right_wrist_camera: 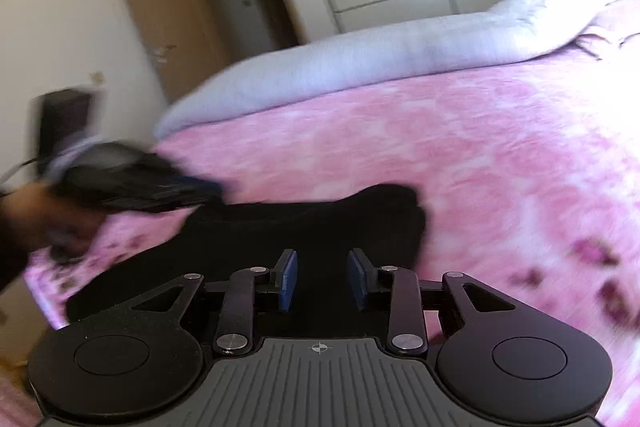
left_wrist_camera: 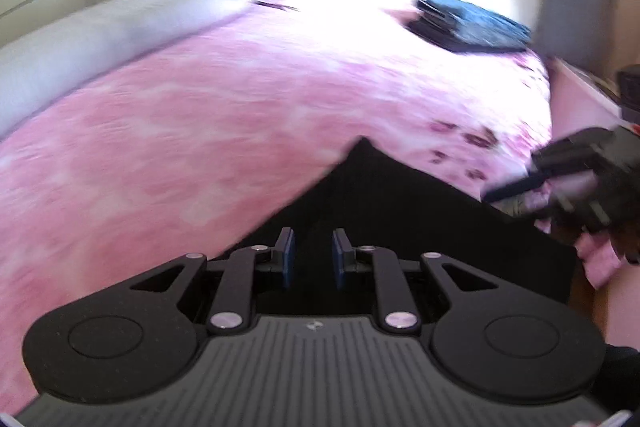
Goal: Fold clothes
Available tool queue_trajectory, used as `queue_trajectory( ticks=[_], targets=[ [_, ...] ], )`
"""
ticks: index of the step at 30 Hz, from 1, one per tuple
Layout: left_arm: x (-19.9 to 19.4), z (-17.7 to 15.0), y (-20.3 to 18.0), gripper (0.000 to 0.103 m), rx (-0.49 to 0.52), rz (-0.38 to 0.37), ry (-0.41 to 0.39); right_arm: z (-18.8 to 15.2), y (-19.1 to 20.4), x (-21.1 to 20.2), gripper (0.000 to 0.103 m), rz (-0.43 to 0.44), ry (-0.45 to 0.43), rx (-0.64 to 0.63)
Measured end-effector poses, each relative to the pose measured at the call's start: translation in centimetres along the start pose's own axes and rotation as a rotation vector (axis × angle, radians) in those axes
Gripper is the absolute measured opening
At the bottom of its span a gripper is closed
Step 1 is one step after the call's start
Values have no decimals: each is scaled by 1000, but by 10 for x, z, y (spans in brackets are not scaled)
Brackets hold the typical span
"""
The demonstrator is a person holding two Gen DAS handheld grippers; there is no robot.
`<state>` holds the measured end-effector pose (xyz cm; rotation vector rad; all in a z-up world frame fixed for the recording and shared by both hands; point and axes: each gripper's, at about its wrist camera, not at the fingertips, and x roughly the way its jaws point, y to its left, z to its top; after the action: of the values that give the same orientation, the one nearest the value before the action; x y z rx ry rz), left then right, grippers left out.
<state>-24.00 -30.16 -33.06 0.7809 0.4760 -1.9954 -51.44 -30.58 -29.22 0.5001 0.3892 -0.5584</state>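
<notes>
A black garment (left_wrist_camera: 400, 227) is spread on the pink bed (left_wrist_camera: 200, 107), low in both frames. The left gripper (left_wrist_camera: 314, 259) and right gripper (right_wrist_camera: 322, 279) are held narrowly parted and empty above it. A fold seems complete; a fresh edge must be gripped next.

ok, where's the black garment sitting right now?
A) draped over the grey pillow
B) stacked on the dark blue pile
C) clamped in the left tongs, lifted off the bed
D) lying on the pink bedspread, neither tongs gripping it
D: the black garment lies flat on the pink bedspread, and both the left tongs and right tongs show an empty gap between their blue pads.
</notes>
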Motion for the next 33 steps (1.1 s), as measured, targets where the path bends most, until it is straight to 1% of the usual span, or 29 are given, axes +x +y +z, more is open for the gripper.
queue_trajectory(
  ticks=[1, 2, 3, 4, 6, 9, 12, 15, 18, 20, 21, 22, 23, 24, 26, 28, 30, 31, 33],
  targets=[
    [14, 3, -6, 17, 25, -21, 19, -8, 7, -2, 33, 12, 15, -29],
    [31, 6, -13, 17, 57, -21, 50, -16, 15, -4, 33, 23, 29, -59],
    [46, 5, -21, 19, 118, 6, 78, -24, 21, -6, 33, 30, 46, -87],
    [58, 3, -28, 19, 176, 31, 81, -33, 22, -7, 33, 16, 69, -109],
    [69, 3, -33, 19, 177, 37, 92, -51, 20, -11, 33, -18, 81, -137],
    [67, 8, -29, 19, 171, 22, 123, -58, 18, -23, 33, -33, 50, -88],
    [67, 8, -20, 21, 145, 0, 132, -61, 23, -32, 33, -51, 40, -80],
    [68, 13, -21, 21, 137, -1, 144, -70, 28, -37, 34, -71, 25, -79],
    [59, 18, -25, 21, 152, 12, 145, -76, 24, -52, 35, -75, -5, -11],
    [48, 22, -31, 21, 169, 25, 134, -82, 15, -62, 39, -64, -24, 73],
    [41, 23, -34, 21, 175, 13, 124, -86, 8, -66, 48, -52, -32, 120],
    [37, 25, -37, 21, 173, -12, 114, -93, 2, -69, 59, -35, -37, 160],
    [35, 25, -41, 21, 168, -59, 110, -99, -5, -71, 63, -15, -41, 199],
    [33, 26, -45, 21, 164, -107, 107, -103, -11, -72, 65, 12, -41, 230],
    [37, 26, -59, 21, 191, -174, 119, -105, -24, -70, 65, 68, -41, 276],
    [45, 24, -71, 23, 243, -193, 135, -96, -36, -64, 65, 156, -59, 293],
    [53, 24, -74, 24, 244, -186, 136, -86, -47, -56, 65, 238, -63, 306],
    [57, 24, -75, 27, 245, -183, 137, -79, -54, -47, 65, 292, -40, 313],
    [61, 22, -76, 28, 251, -181, 138, -66, -69, -24, 65, 401, 55, 352]
  ],
)
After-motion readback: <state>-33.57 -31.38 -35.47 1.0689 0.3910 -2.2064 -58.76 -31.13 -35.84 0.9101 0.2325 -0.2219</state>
